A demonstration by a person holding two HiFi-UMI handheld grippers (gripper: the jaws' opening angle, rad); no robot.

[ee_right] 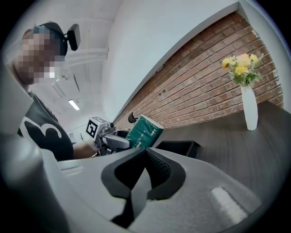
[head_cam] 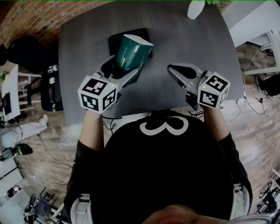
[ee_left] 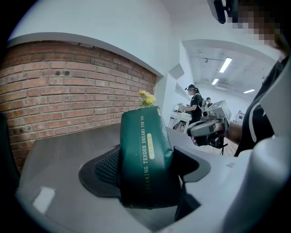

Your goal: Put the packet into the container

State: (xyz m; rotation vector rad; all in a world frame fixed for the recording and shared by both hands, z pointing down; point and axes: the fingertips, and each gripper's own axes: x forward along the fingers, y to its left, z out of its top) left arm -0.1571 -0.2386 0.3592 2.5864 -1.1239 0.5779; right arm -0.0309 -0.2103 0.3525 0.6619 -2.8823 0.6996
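A dark green packet (head_cam: 131,52) with gold print stands tilted between the jaws of my left gripper (head_cam: 124,70), which is shut on it. The packet (ee_left: 144,157) fills the middle of the left gripper view. It hangs just in front of a black container (head_cam: 146,35) on the grey table (head_cam: 87,48); the packet hides most of that container. In the right gripper view the packet (ee_right: 144,132) sits left of the black container (ee_right: 179,148). My right gripper (head_cam: 171,68) hovers to the right, shut with nothing in it.
A white vase (ee_right: 250,109) with yellow flowers (ee_right: 241,68) stands at the table's far right edge, also seen as a vase (head_cam: 196,8) in the head view. A brick wall (ee_left: 68,95) runs behind the table. A person (ee_left: 195,102) stands far off in the room.
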